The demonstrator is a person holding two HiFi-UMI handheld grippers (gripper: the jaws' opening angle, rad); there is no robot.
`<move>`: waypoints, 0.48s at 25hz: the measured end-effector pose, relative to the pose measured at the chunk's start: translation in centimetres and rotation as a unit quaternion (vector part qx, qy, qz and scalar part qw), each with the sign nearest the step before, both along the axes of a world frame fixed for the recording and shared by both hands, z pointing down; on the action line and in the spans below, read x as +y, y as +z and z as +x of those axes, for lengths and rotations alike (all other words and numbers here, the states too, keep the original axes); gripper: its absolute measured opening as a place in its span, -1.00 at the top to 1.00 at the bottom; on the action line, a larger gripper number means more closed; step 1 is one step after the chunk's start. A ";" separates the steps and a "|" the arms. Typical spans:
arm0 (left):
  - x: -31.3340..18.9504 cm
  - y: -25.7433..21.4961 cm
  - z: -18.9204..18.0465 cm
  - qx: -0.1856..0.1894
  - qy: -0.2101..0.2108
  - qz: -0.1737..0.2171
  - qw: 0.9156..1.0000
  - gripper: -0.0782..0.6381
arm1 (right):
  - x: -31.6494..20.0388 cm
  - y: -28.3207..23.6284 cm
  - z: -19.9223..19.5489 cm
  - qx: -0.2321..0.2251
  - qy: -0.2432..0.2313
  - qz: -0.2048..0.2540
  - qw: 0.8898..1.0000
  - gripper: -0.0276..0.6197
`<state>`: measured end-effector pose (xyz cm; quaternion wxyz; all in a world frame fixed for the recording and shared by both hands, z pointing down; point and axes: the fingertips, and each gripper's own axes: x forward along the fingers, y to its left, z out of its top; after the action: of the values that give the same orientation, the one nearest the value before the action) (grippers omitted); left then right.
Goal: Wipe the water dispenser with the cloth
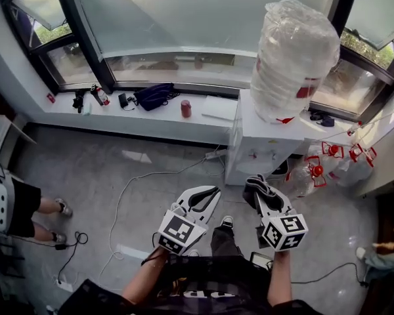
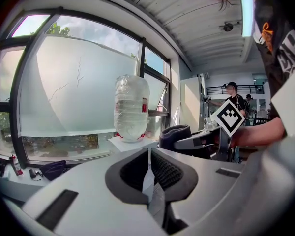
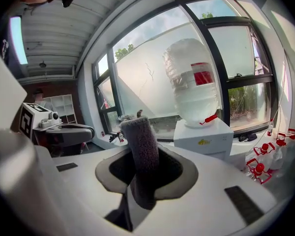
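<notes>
Gripping the cloth (image 3: 140,151), the right gripper (image 1: 261,193) has its jaws clamped on a dark grey roll that stands up past the tips. The left gripper (image 1: 210,194) hangs beside it at 9 o'clock, jaws drawn together to a thin slit with nothing between them.

Wiping looks not yet begun: this reads as the approach, cloth in hand but apart from the dispenser (image 1: 262,146), which stands on the floor near, at 12 o'clock from the right gripper. Its white top carries a big bottle (image 1: 294,58) wrapped in clear film.

The next move likely calls for carrying the cloth forward and pressing it flat against a white face, then drawing it across. The taps on the front and the bottle above would need working around, and a hard push might rock the bottle.

Empty jugs (image 1: 328,163) with red caps crowd the floor at 2 o'clock. A cable (image 1: 151,174) trails over the floor at 10 o'clock. A bag (image 1: 154,96) and a can (image 1: 186,108) lie on the sill (image 1: 118,118) at 11 o'clock. Another person (image 1: 13,205) stands well apart at 9 o'clock.
</notes>
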<state>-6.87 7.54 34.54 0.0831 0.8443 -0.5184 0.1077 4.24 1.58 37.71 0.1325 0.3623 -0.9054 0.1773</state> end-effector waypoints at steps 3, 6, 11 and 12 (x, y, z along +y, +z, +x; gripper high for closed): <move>4.1 -0.5 0.3 0.004 0.008 0.006 1.000 0.70 | 4.2 -0.7 -0.1 -0.004 0.003 0.006 1.000 0.60; 7.7 -0.9 0.8 0.008 0.020 0.011 1.000 0.70 | 7.9 -1.2 0.1 -0.007 0.011 0.010 1.000 0.60; 11.6 -1.0 1.0 0.016 0.025 0.017 0.999 0.70 | 12.5 -1.6 0.2 -0.011 0.015 0.011 1.000 0.60; 12.2 -1.1 1.1 0.018 0.026 0.018 0.999 0.70 | 13.1 -1.6 0.3 -0.012 0.016 0.011 1.000 0.60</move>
<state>-5.77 19.76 33.45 0.0746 0.8608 -0.4963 0.0850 4.57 14.72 36.09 0.1153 0.3759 -0.9028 0.1741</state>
